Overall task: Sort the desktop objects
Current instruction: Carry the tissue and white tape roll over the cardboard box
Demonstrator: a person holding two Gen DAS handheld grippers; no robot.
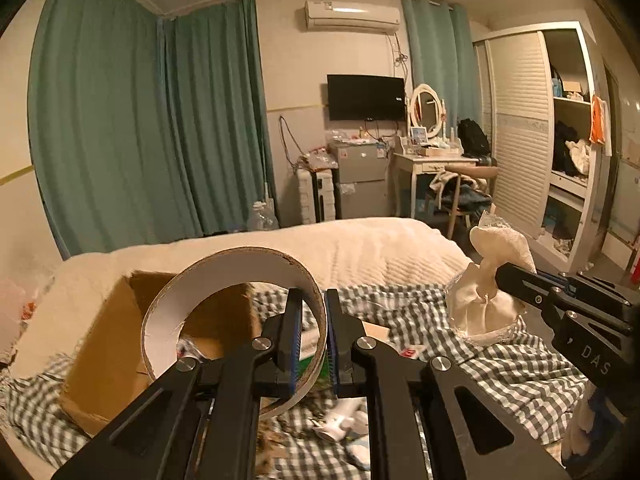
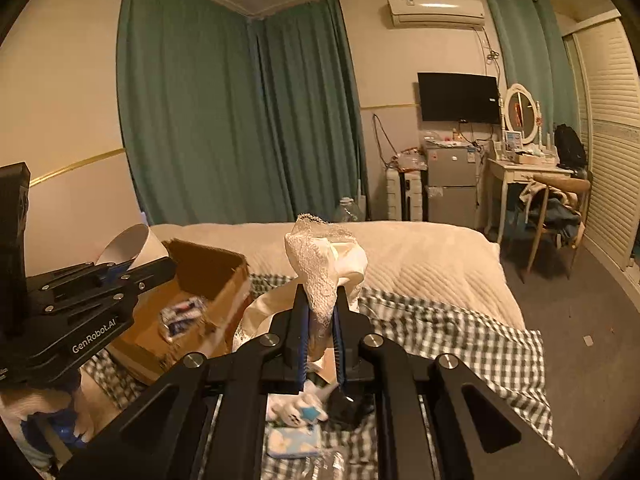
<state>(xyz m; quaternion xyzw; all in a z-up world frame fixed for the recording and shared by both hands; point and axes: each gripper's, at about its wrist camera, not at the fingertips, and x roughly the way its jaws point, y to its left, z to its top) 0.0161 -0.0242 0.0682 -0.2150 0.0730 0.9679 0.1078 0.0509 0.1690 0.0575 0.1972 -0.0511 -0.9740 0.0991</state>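
The big bed (image 1: 360, 248) fills the middle of both views, and a checked cloth (image 1: 500, 360) lies over its near end. On that cloth sits one open cardboard box (image 2: 208, 276), and it lies to the left of both grippers. The left gripper (image 1: 314, 320) is the nearer one: in the left wrist view the box is just ahead of it and a little to the left. This gripper is pinched tight on the wall of one cardboard ring (image 1: 236, 320), with one finger inside the ring and one outside. The ring hangs in the air with its round hole facing back toward the camera, and part of it sits in front of the open top of the box, so it looks like a short trip forward and down would drop it in. The right gripper (image 2: 320, 312) is farther from the box, out to the right. It is squeezed shut on one cream cloth bundle with lace (image 2: 324, 264), which stands up tall above the fingers, long way up and down. To reach the box it would have to go left. Some small packets (image 2: 182, 314) lie inside the box, too blurry to count. A few little things (image 2: 296, 412) lie on the checked cloth under the right gripper, and they cannot be counted either.
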